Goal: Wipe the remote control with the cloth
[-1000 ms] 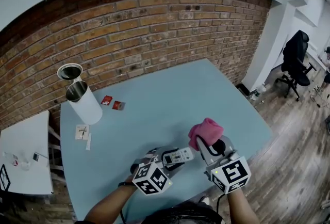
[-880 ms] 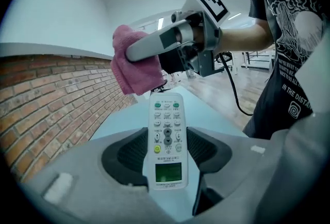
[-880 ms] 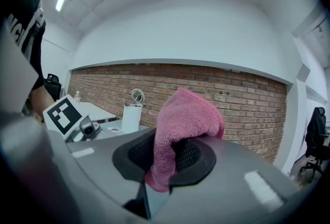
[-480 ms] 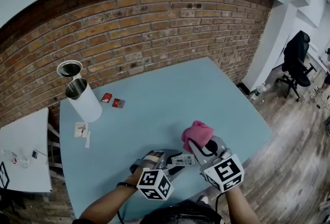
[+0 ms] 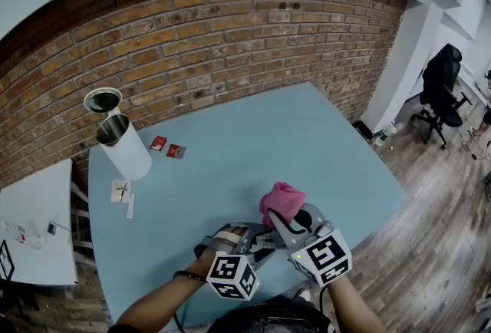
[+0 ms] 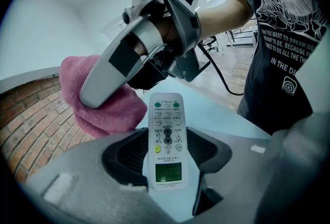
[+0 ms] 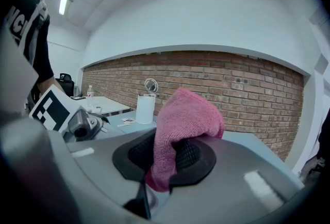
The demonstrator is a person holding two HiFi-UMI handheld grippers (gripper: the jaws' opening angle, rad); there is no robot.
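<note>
Firstly, slim white plastic remote control (image 6: 166, 138), green-screened, was pinched between the ribbed black pads (image 6: 131, 155) of my left gripper (image 5: 257, 238) above the blue table (image 5: 230, 147). Secondly, bunched pink terry cloth (image 7: 186, 114) was clamped in my right gripper (image 7: 166, 157); it had sunk closer to the remote than before

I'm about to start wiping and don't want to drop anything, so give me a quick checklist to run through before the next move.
1. The remote control clamped in the left gripper: ok.
2. The cloth clamped in the right gripper: ok.
3. The remote's button face uncovered: ok.
4. The cloth touching the remote: cannot tell; it sits beside the far end.
5. The white canister away from both grippers: ok.
</note>
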